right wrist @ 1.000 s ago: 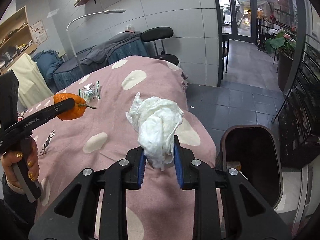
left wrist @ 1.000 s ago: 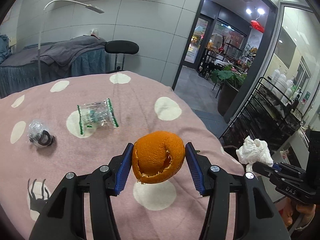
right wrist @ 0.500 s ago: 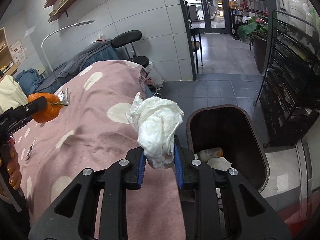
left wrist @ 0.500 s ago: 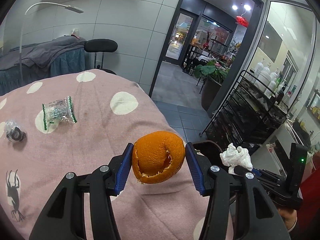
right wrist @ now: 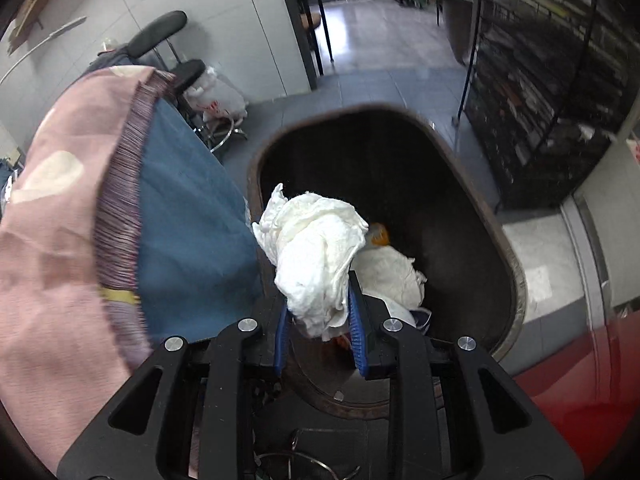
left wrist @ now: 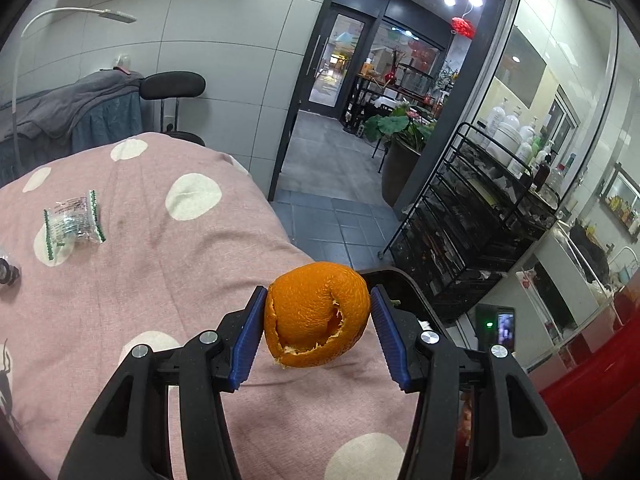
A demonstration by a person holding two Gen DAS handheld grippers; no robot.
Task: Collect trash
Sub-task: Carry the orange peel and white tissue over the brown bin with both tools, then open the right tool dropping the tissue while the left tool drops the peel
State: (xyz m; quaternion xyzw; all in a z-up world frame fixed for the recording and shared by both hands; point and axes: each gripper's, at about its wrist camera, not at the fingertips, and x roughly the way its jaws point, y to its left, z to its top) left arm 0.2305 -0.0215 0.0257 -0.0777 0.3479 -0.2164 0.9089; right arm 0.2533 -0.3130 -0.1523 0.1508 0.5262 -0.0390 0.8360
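Note:
My left gripper is shut on an orange peel and holds it above the right edge of the pink dotted table cover. My right gripper is shut on a crumpled white tissue and holds it over the open dark trash bin. The bin has white paper and an orange-capped bottle inside. A clear green-edged wrapper and a small clear bag with a dark item lie on the cover at the left.
A black wire rack with bottles stands right of the bin. A black stool and a draped bed are behind the table. The bin's rim shows just past the table edge. The cover's fringe hangs beside the bin.
Both grippers have moved right, off the table side. The right gripper with the tissue has tipped down and now hangs over the bin. The left still holds the peel.

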